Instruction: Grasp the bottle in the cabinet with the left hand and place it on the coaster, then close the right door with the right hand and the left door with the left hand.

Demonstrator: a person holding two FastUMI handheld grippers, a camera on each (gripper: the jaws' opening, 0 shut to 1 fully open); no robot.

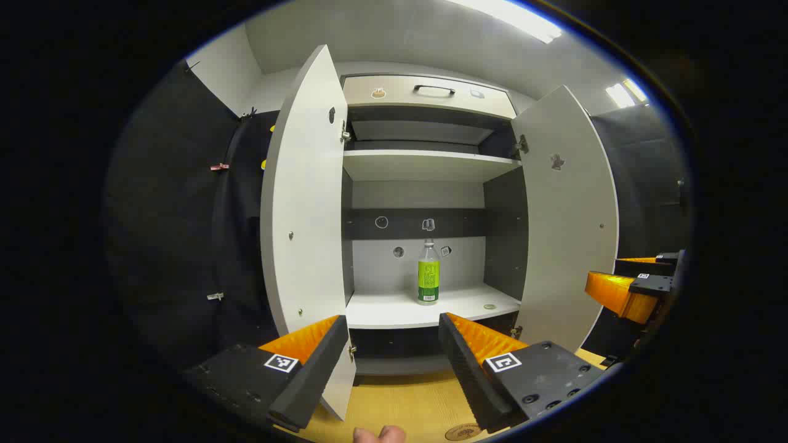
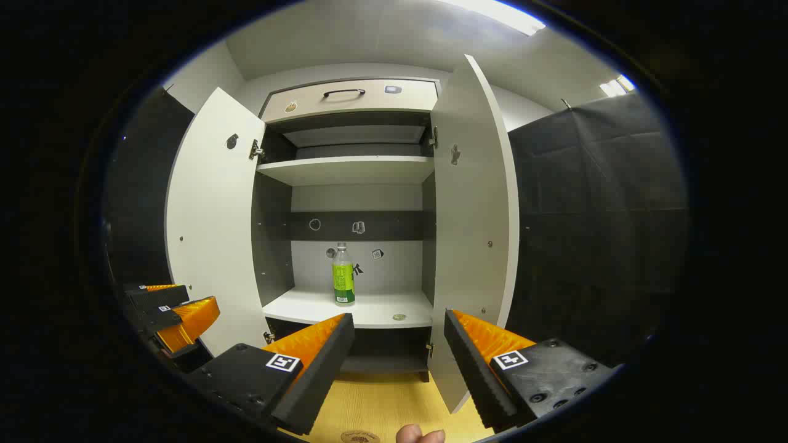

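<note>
Item: bottle (image 1: pixel 428 272), upright on cabinet's lower shelf (image 1: pixel 394 311), both doors open. My left gripper (image 1: pixel 394 360) and right gripper (image 2: pixel 399 360): fingers spread wide, empty, bottle well ahead between them.

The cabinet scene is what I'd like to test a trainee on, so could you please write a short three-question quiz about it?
1. True or false: the bottle lies on its side on the top shelf.
2. Multiple choice: the left door and right door of the cabinet are A) both open, B) both shut, C) one open, one shut.
3. Fill in: the left gripper and the right gripper both have their jaws ____, holding nothing.

Key:
1. False; it stands upright on the lower shelf.
2. A.
3. Open.
</note>
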